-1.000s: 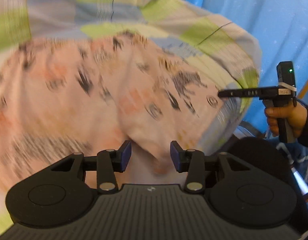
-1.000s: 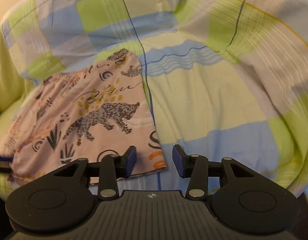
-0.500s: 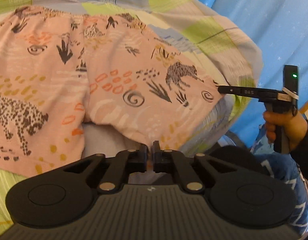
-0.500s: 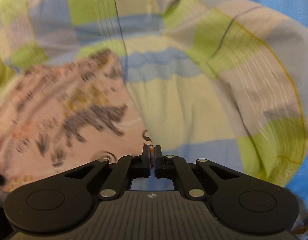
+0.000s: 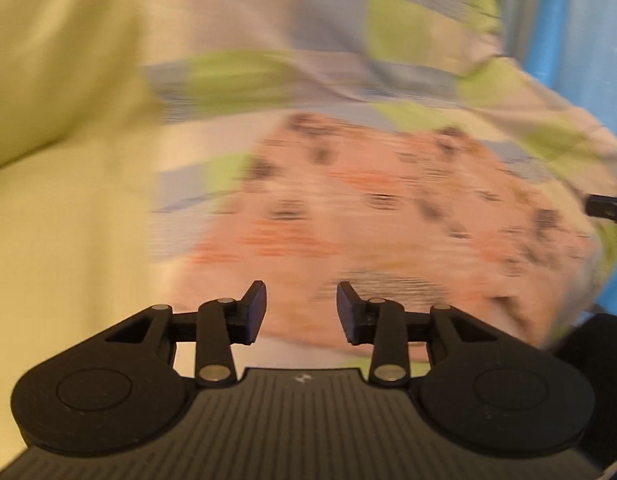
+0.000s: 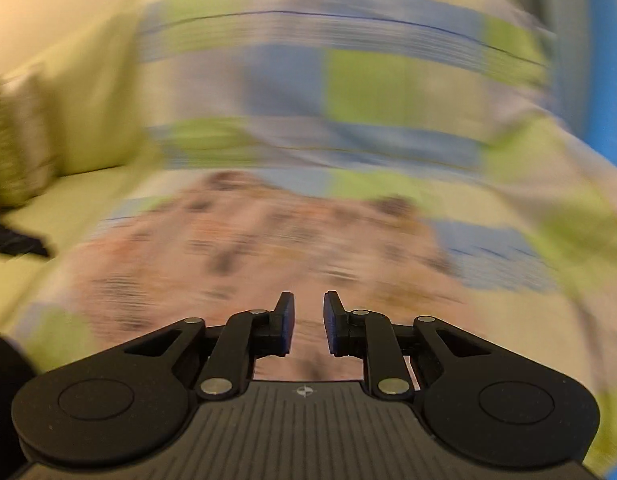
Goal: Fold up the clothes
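Both grippers have let go since half a second ago: then each was pinched shut on the hem of the pink printed garment, now my left gripper (image 5: 301, 311) has its jaws spread wide with nothing between them, and my right gripper (image 6: 309, 322) has its jaws parted more narrowly, also empty. Both views are heavily motion-blurred, so detail is poor.

From the left wrist, the pink printed garment (image 5: 388, 224) lies ahead of the fingertips and off to the right, spread flat on the checked blanket (image 5: 348, 52), which runs on beyond it in green, blue and pale squares. Left of the fingers I see plain yellow-green bedding (image 5: 68, 220). At the far right edge a dark tip of the other gripper pokes in, just beside the garment's right border; I cannot tell if it touches. Blue backdrop (image 5: 580, 48) shows at upper right.

From the right wrist, the garment (image 6: 248, 248) sits directly ahead and slightly left of the fingers, its near edge reaching under the fingertips. The checked blanket (image 6: 388, 88) rises behind it and to the right. A dark shape (image 6: 16, 240) enters from the left edge over the yellow-green bedding (image 6: 68, 216); too blurred to say more. The print on the garment is unreadable.
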The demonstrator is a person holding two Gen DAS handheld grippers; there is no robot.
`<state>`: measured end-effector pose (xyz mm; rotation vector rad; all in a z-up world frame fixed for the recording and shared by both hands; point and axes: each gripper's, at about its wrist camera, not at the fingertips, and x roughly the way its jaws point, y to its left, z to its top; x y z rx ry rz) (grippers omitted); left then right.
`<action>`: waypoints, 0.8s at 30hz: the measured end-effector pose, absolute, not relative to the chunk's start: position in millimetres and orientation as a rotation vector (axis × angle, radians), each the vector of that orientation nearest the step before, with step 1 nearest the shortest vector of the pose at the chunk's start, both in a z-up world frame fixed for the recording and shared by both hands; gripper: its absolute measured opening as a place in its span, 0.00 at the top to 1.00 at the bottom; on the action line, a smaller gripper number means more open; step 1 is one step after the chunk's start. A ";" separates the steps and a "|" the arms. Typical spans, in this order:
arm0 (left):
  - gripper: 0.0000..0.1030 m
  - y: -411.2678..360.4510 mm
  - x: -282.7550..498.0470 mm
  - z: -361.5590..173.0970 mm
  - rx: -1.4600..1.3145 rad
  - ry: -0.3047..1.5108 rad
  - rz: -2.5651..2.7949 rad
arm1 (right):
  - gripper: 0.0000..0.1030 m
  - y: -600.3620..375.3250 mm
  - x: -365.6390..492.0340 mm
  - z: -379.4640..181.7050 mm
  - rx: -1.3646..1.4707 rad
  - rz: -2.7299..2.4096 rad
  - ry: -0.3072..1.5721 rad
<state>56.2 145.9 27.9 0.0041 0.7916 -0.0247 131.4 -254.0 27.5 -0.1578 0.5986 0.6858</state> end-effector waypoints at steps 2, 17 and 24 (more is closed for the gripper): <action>0.61 168.3 50.5 33.2 0.024 0.793 0.010 | 0.77 -216.0 124.2 26.9 -0.179 0.777 0.595; 0.58 200.2 132.3 -35.1 0.165 0.884 -0.231 | 0.59 -50.4 171.0 -38.2 -0.476 1.022 0.830; 0.58 201.2 154.4 -18.7 0.193 1.134 -0.245 | 0.59 -81.1 176.3 -28.9 -0.288 0.872 1.257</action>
